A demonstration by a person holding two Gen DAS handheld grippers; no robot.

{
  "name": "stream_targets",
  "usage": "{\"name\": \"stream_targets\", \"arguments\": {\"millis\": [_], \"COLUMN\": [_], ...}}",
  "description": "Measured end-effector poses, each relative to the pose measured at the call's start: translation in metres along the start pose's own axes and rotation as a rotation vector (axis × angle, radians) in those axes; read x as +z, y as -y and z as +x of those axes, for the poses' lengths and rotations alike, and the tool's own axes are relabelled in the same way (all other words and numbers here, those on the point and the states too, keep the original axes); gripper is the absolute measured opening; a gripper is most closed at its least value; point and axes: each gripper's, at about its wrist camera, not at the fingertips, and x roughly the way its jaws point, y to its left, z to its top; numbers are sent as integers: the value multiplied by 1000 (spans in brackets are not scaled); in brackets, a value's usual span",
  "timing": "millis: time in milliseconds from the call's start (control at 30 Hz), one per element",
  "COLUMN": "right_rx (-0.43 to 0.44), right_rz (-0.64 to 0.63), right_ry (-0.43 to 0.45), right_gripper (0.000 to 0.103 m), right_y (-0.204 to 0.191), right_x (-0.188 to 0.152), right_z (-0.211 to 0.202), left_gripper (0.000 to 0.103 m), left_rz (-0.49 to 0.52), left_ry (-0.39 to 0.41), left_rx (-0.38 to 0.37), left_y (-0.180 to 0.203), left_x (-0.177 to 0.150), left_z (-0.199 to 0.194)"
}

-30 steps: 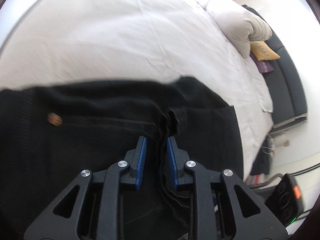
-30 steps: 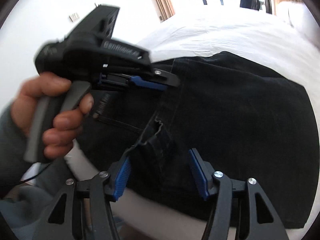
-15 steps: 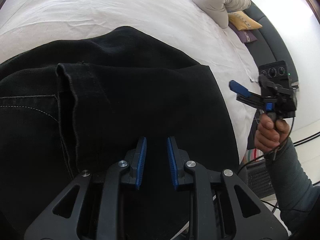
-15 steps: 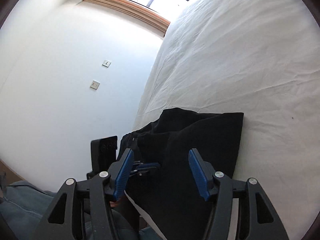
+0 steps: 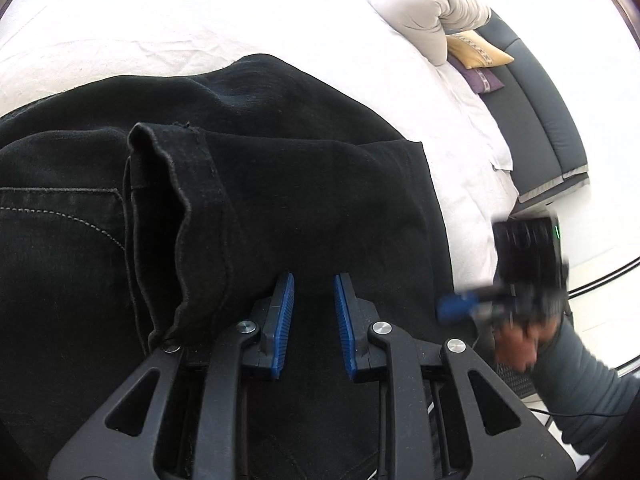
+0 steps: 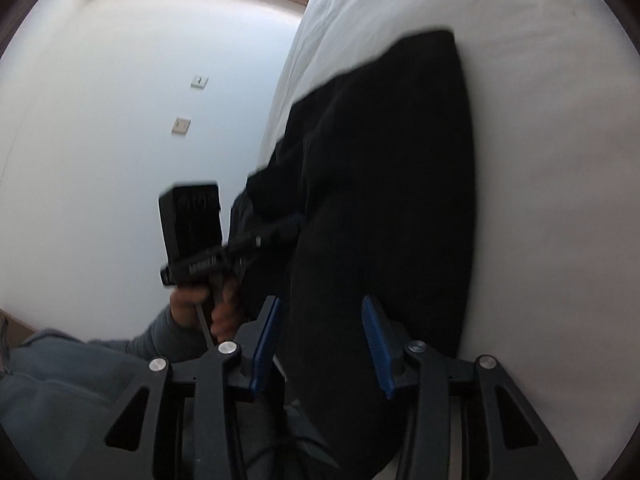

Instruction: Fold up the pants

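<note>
Nearest, bottom centre of my left wrist view: one left gripper (image 5: 314, 312), blue pads slightly parted, nothing between them, poised over one pair of black pants (image 5: 280, 184). The pants lie folded on one white bed (image 5: 200, 20), hem cuff at centre left. Right gripper (image 6: 320, 340), bottom centre of its view, gapes wide and empty at the pants' edge. Far upper right: three pillows (image 5: 428, 20) against one dark headboard (image 5: 532, 112).
</note>
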Motion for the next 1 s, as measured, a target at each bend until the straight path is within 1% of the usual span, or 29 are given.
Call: {"name": "stream_targets", "arguments": {"millis": [33,67,133,167,200,233,267,300,400,433,467,500,533,567,600,633,667,700,733,767,867,900,933,1000], "right_rx": [4,10,18,16,-2,-58,-94,-86,-12,-1,1,12,23,16,-4,-36,-67,-96,-108,-113,-144,-148,-132,-80], "right_rz": [-4,2,35,44,40,13,-14,-27,-68,-72,-60,-35,-3,35,82,134,164,145,112,99,62,55,50,41], "right_ry": [-11,-12,-7,-19,-53,-93,-106,-81,89,142,186,219,239,256,262,248,236,250,258,238,164,154,154,191], "right_gripper": [46,46,46,46,47,47,47,47,49,56,61,61,61,61,61,60,57,57,60,62,63,63,63,64], "right_y": [-5,-8,-9,-9,-13,-20,-26,-29,-43,-44,-41,-35,-26,-15,-4,9,16,12,4,-4,-21,-27,-33,-46], "right_x": [-13,-27,-42,-49,-56,-62,-63,-59,-32,-19,-6,8,22,34,43,49,50,47,41,34,1,-12,-22,-37], "right_z": [2,-4,-5,-5,-3,-2,-8,-16,-43,-49,-52,-51,-49,-45,-39,-31,-24,-21,-22,-20,-19,-20,-23,-28], "left_gripper": [20,20,20,20,20,20,20,20,20,20,20,20,20,20,20,20,20,20,20,20,20,21,21,21], "left_rz": [-2,-4,-9,-6,-2,4,11,19,32,23,17,13,13,14,14,13,8,1,-8,-13,-43,-68,-105,-169], "left_ry": [2,3,7,8,10,17,25,30,38,37,36,36,38,38,38,38,40,44,49,57,131,163,207,289], "left_rx": [-6,-12,-17,-15,-13,-7,-3,0,2,-6,-11,-14,-13,-8,-3,2,5,7,10,14,38,52,71,100], "left_y": [-1,-15,-17,-18,-19,-19,-19,-18,-16,-19,-19,-19,-19,-18,-17,-17,-16,-18,-20,-23,-37,-44,-54,-73], "left_x": [-1,-5,-6,-8,-9,-11,-13,-14,-17,-18,-18,-19,-20,-21,-23,-26,-28,-32,-38,-44,-69,-79,-91,-111], "left_z": [-1,-8,-8,-9,-12,-13,-14,-14,-15,-16,-12,-13,-14,-14,-17,-20,-24,-29,-37,-46,-90,-108,-130,-167]}}
